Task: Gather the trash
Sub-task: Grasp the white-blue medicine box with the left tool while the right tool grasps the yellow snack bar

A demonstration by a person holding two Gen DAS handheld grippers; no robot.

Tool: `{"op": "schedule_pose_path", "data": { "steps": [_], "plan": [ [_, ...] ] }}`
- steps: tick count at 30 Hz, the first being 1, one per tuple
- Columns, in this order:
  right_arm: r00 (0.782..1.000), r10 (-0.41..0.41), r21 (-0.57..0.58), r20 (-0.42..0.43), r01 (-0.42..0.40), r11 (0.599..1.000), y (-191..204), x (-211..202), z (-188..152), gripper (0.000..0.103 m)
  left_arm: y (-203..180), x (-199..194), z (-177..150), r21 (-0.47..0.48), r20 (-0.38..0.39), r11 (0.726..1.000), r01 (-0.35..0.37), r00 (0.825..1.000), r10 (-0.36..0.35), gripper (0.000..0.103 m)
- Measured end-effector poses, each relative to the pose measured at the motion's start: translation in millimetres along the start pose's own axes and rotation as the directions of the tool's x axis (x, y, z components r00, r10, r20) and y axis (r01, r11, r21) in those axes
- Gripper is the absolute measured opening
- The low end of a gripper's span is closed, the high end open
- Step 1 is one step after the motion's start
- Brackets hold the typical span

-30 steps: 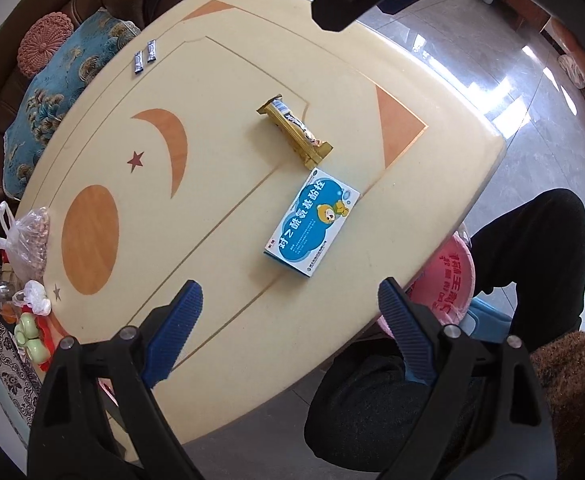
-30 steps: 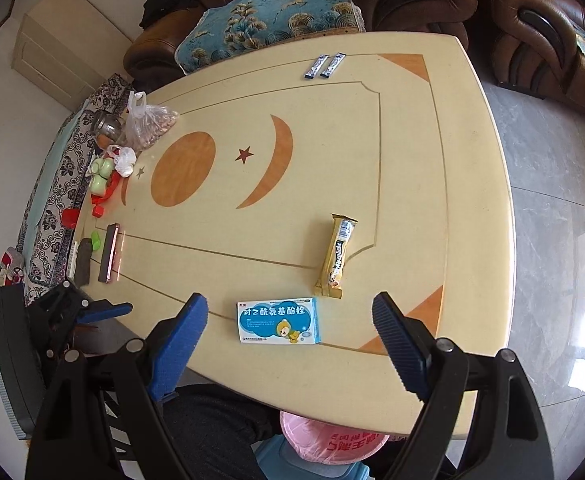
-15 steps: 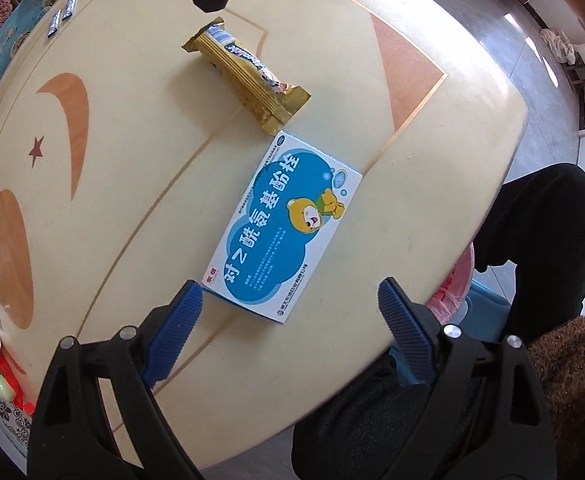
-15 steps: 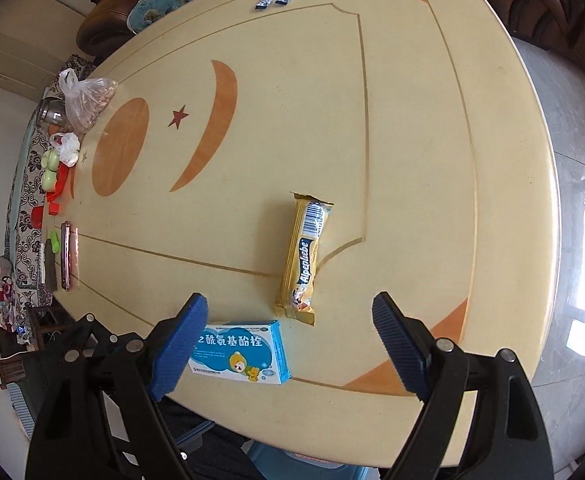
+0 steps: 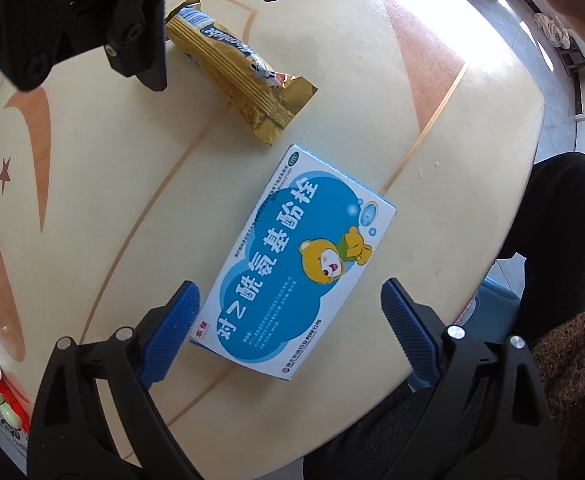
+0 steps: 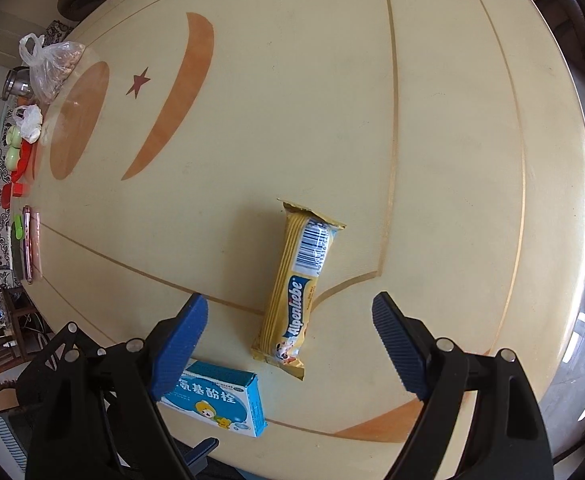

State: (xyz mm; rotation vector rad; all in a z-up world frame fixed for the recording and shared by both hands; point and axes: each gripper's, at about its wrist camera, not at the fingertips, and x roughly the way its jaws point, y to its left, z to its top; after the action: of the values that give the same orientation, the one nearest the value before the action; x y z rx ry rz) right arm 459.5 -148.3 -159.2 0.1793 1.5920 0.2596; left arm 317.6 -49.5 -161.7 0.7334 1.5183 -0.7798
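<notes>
A blue and white medicine box (image 5: 300, 268) lies flat on the cream table (image 5: 92, 184) near its front edge. My left gripper (image 5: 288, 332) is open, its blue pads either side of the box's near end, just above it. A gold Alpenliebe candy wrapper (image 6: 300, 284) lies beyond the box; it also shows in the left wrist view (image 5: 236, 64). My right gripper (image 6: 288, 344) is open, low over the wrapper's near end, its pads either side. The box also shows in the right wrist view (image 6: 220, 400).
A bag of nuts (image 6: 52, 64), a metal jar (image 6: 16, 84), small green and red items (image 6: 14, 152) and a pink phone (image 6: 30, 240) line the table's left edge. A pink-lined blue bin (image 5: 492, 312) stands below the table by a person's dark-trousered leg (image 5: 560, 232).
Both grippers have moved down and closer: the left over the medicine box, the right over the gold wrapper. Both stay open. The objects have not moved.
</notes>
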Motion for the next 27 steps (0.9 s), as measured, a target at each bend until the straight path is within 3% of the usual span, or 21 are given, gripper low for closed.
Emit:
{"op": "schedule_pose_path", "data": {
  "steps": [6, 10, 15, 17, 22, 27],
  "plan": [
    [0.999, -0.052, -0.023, -0.017, 0.052, 0.998, 9, 13, 2, 0.082, -7, 15, 1, 0.027, -0.022, 0.999, -0.026, 0.999, 0.027, 0.091],
    [0.996, -0.088, -0.042, -0.026, 0.087, 0.995, 15, 23, 4, 0.072, -17, 19, 1, 0.039, -0.018, 0.998, -0.050, 0.999, 0.051, 0.091],
    [0.988, -0.155, -0.076, -0.014, 0.153, 0.985, 26, 26, 4, 0.068, -22, 18, 4, 0.034, -0.003, 0.997, -0.065, 0.998, 0.066, 0.090],
    [0.983, -0.186, -0.082, -0.008, 0.185, 0.979, 29, 25, 3, 0.062, -25, 18, 1, 0.030, 0.002, 0.997, -0.065, 0.998, 0.065, 0.086],
    [0.967, -0.254, -0.088, 0.020, 0.254, 0.963, 27, 22, 2, 0.022, -35, 11, -4, -0.001, 0.015, 0.998, -0.064, 0.998, 0.064, 0.070],
    [0.966, -0.252, -0.080, 0.048, 0.256, 0.963, 29, 21, -2, 0.016, -39, 9, -11, -0.073, 0.016, 0.996, -0.058, 0.998, 0.060, 0.065]
  ]
}}
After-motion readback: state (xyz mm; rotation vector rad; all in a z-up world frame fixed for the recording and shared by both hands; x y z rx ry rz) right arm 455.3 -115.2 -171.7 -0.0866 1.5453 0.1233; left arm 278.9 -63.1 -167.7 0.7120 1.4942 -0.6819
